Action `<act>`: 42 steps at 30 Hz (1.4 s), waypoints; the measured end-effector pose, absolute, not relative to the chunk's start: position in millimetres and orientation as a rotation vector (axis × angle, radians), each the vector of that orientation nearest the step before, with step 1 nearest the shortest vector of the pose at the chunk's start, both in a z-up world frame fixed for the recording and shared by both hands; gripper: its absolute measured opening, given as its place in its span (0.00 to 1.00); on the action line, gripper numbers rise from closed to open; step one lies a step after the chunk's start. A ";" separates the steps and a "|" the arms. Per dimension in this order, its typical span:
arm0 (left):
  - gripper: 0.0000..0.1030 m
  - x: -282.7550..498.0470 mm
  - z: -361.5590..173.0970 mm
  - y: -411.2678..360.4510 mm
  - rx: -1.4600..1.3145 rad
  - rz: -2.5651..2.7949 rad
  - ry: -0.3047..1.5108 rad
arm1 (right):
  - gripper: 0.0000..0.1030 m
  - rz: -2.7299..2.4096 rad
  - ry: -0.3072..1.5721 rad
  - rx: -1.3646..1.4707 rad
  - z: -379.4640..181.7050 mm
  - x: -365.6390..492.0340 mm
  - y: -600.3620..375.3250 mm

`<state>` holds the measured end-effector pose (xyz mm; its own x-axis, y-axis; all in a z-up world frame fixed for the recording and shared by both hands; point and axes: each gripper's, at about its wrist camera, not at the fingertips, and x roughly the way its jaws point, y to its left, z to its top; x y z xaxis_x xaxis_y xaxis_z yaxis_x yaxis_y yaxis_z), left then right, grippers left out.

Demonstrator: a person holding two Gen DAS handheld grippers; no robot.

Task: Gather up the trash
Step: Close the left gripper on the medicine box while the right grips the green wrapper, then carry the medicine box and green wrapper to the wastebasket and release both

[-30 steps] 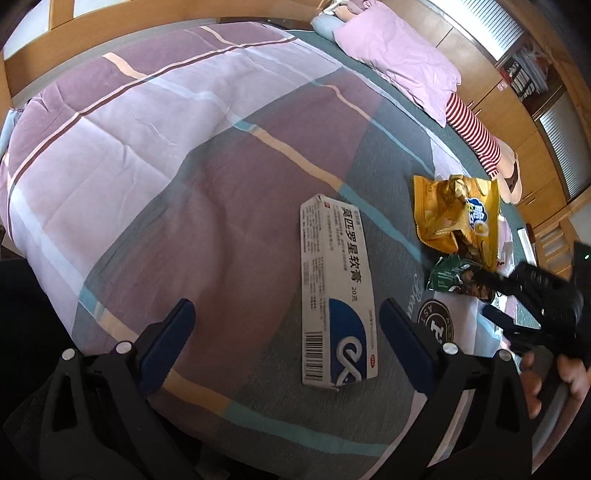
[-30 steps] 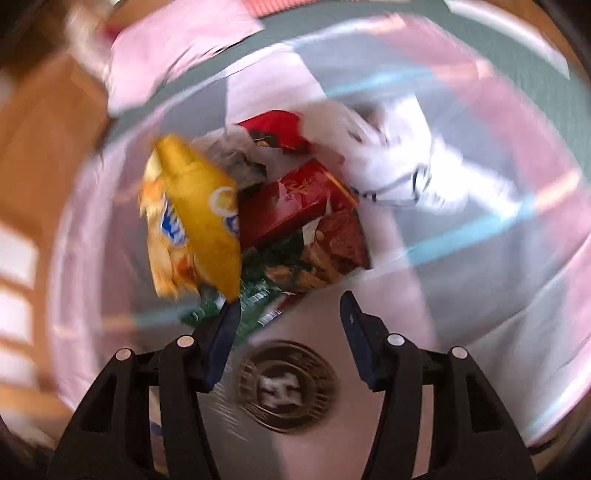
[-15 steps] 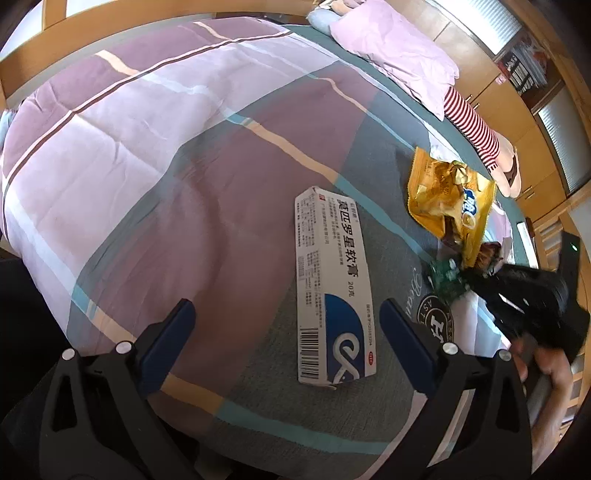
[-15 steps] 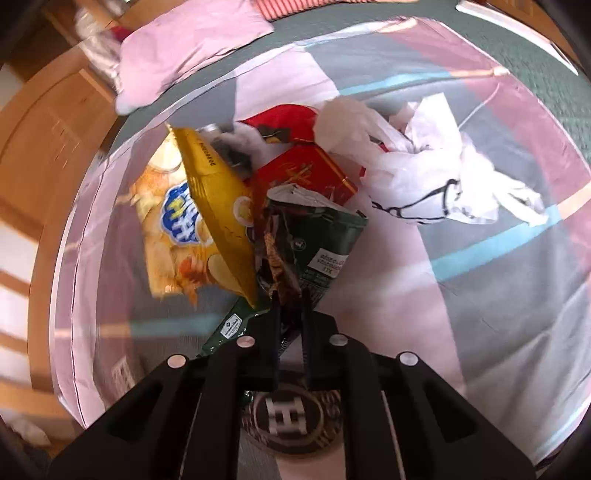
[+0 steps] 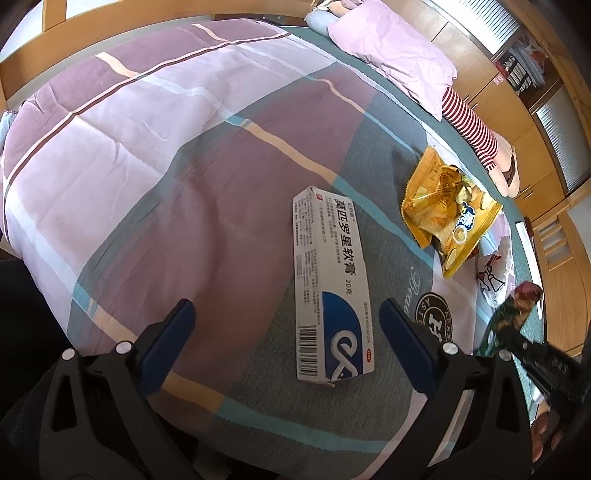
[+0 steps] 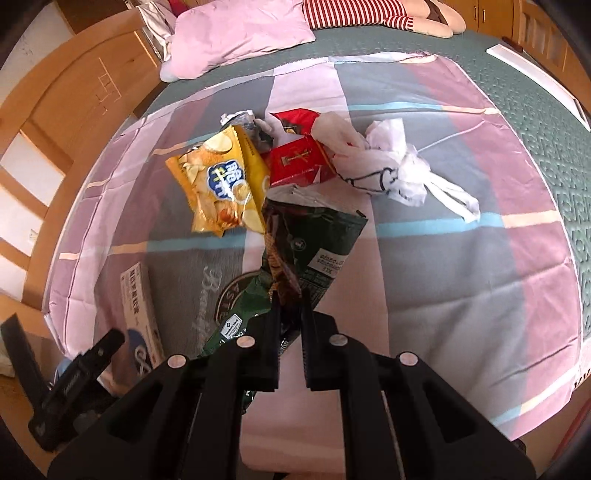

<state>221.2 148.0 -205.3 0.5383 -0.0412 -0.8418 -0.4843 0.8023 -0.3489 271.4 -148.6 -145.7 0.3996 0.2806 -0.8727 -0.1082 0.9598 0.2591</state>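
My right gripper [image 6: 289, 295] is shut on a dark green snack wrapper [image 6: 314, 243] and holds it lifted off the bed; it also shows in the left wrist view [image 5: 508, 317]. Behind it lie a yellow chip bag [image 6: 221, 181], a red box [image 6: 299, 162], a red wrapper [image 6: 295, 120] and a white plastic bag [image 6: 391, 170]. My left gripper [image 5: 286, 325] is open and empty, its fingers either side of the near end of a white and blue medicine box [image 5: 328, 288]. The chip bag [image 5: 447, 214] lies to the box's right.
The trash lies on a plaid bedspread [image 5: 166, 147] over a green mattress cover [image 6: 498, 74]. A pink pillow [image 6: 236, 33] and a striped soft toy [image 6: 354, 14] lie at the head. Wooden bed frame [image 6: 55, 122] and cabinets [image 5: 517, 122] surround the bed.
My right gripper closed on the green wrapper and lifted it up and back from the pile. My left gripper stayed open over the medicine box.
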 end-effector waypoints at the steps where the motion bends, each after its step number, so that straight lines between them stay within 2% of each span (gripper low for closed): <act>1: 0.96 221.0 -205.1 149.5 -0.612 0.277 0.978 | 0.10 0.250 1.131 0.175 -145.1 268.6 -148.4; 9: 0.96 214.8 -208.5 173.3 -0.798 0.277 0.942 | 0.10 0.270 1.113 0.222 -134.3 246.9 -154.3; 13: 0.96 238.4 -196.4 147.6 -0.640 0.238 0.971 | 0.10 0.257 1.073 0.212 -121.8 227.8 -165.3; 16: 0.96 268.3 -197.5 118.5 -0.415 0.219 1.053 | 0.10 0.245 1.039 0.196 -113.8 213.9 -171.0; 18: 0.79 274.1 -207.1 110.9 -0.353 0.219 1.090 | 0.10 0.242 1.013 0.181 -109.2 204.9 -172.7; 19: 0.61 275.5 -214.6 108.1 -0.337 0.215 1.120 | 0.10 0.246 0.997 0.173 -106.6 200.1 -172.7; 21: 0.59 274.2 -218.5 104.8 -0.299 0.210 1.116 | 0.10 0.264 0.958 0.158 -101.4 189.5 -170.8; 23: 0.50 272.6 -215.6 103.5 -0.264 0.198 1.098 | 0.10 0.276 0.935 0.157 -98.6 181.8 -169.2; 26: 0.45 266.9 -213.8 109.4 -0.290 0.193 1.078 | 0.10 0.294 0.913 0.171 -96.9 171.5 -168.0; 34: 0.43 239.3 -179.2 100.2 -0.239 0.150 0.898 | 0.10 0.297 0.825 0.231 -75.9 137.6 -186.2; 42: 0.43 166.4 -122.1 79.8 -0.201 0.017 0.743 | 0.10 0.288 0.745 0.215 -50.8 82.5 -207.7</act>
<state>166.4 79.8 -122.1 0.7370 -0.0554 -0.6736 -0.0865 0.9807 -0.1753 82.5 -207.7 -50.8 0.6985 0.3317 -0.6340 -0.1805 0.9391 0.2925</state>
